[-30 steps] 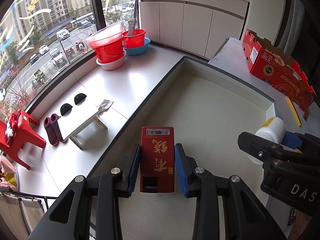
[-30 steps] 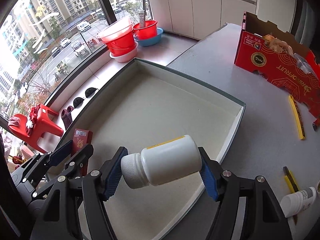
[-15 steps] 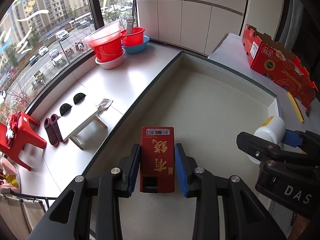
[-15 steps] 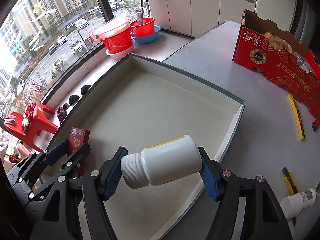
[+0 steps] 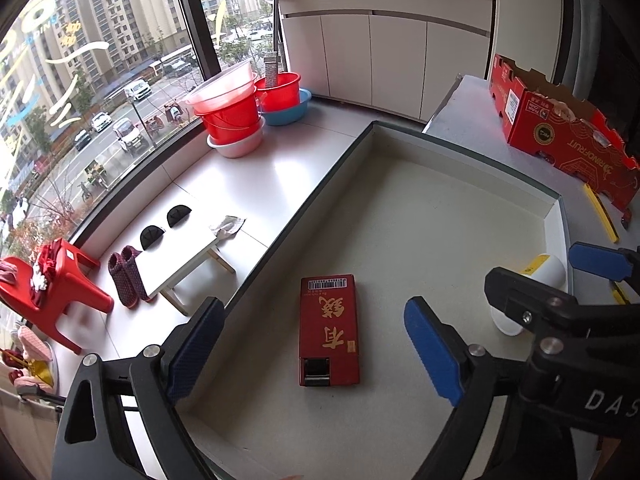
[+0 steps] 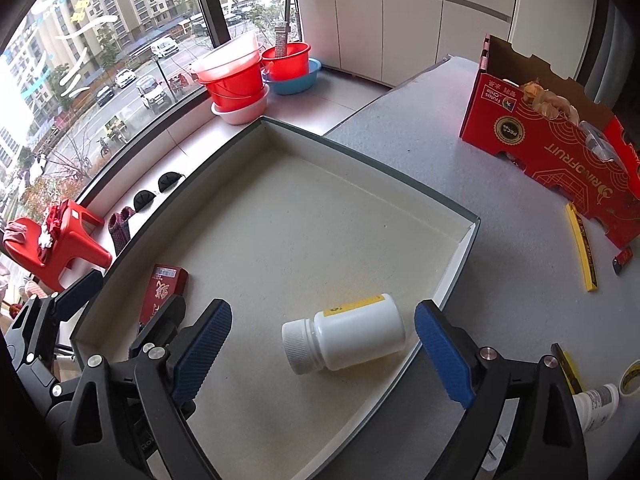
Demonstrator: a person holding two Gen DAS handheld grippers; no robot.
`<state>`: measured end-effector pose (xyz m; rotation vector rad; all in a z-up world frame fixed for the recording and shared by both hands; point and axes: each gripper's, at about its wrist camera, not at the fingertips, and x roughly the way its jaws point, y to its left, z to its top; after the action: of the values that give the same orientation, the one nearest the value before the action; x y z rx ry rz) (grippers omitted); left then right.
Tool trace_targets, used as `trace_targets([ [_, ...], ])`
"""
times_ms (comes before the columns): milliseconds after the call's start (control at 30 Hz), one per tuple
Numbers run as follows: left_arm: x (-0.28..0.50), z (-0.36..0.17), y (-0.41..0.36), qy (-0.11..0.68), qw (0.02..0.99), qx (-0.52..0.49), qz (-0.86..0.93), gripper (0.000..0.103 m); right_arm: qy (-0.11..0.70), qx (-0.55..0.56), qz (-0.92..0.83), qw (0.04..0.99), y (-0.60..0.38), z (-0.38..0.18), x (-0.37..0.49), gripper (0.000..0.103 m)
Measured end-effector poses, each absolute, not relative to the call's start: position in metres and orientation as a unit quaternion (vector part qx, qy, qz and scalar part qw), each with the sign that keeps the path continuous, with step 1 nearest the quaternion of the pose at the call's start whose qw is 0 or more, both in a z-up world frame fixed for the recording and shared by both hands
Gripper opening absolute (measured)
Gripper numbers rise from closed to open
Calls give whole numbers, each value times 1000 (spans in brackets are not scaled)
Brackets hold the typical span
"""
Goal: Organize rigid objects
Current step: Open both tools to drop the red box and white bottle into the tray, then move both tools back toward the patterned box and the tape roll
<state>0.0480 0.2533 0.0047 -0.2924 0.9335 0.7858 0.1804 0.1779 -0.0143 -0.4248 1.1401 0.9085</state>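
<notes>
A flat red box with gold characters (image 5: 329, 330) lies on the floor of the shallow white tray (image 5: 472, 148). My left gripper (image 5: 314, 350) straddles it with its jaws opening wide, and neither pad touches the box. A white pill bottle (image 6: 345, 338) lies on its side near the tray's right wall (image 6: 460, 264). My right gripper (image 6: 322, 354) is over it with its jaws opening, both blue pads clear of the bottle. The red box (image 6: 163, 293) and the left gripper's fingers (image 6: 76, 292) show at the left of the right wrist view. The bottle (image 5: 532, 292) shows partly behind the right gripper's fingers (image 5: 520, 288) in the left wrist view.
A red cardboard fruit box (image 6: 548, 148) stands at the back right of the grey table. Yellow strips (image 6: 582, 252), a small dark item (image 6: 622, 260), another white bottle (image 6: 596, 400) and a tape roll (image 6: 630, 376) lie right of the tray. Beyond the table's left edge are red basins (image 5: 236, 108) and a red stool (image 5: 48, 280).
Both grippers have opened. The red box left the left gripper's pads and lies in the tray; the white bottle dropped from the right gripper's pads onto the tray floor.
</notes>
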Motion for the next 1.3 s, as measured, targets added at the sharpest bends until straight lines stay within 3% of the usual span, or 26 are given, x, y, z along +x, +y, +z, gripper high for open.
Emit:
trace_targets([
  [100, 46, 5, 251, 439, 815, -146, 350, 103, 518, -180, 414, 727, 171, -8, 180, 94],
  [133, 45, 6, 249, 443, 815, -149, 343, 103, 520, -171, 417, 726, 168, -5, 180, 103],
  [167, 44, 6, 247, 445, 817, -152, 333, 103, 518, -162, 420, 727, 164, -2, 180, 103],
  [467, 22, 18, 213, 445, 828, -166, 296, 103, 515, -129, 413, 740, 123, 31, 168, 103],
  [967, -23, 22, 123, 460, 842, -169, 224, 103, 521, -196, 376, 740, -18, 37, 75, 103],
  [1300, -1, 15, 46, 489, 853, -102, 151, 103, 555, -74, 276, 781, -136, 29, 86, 103],
])
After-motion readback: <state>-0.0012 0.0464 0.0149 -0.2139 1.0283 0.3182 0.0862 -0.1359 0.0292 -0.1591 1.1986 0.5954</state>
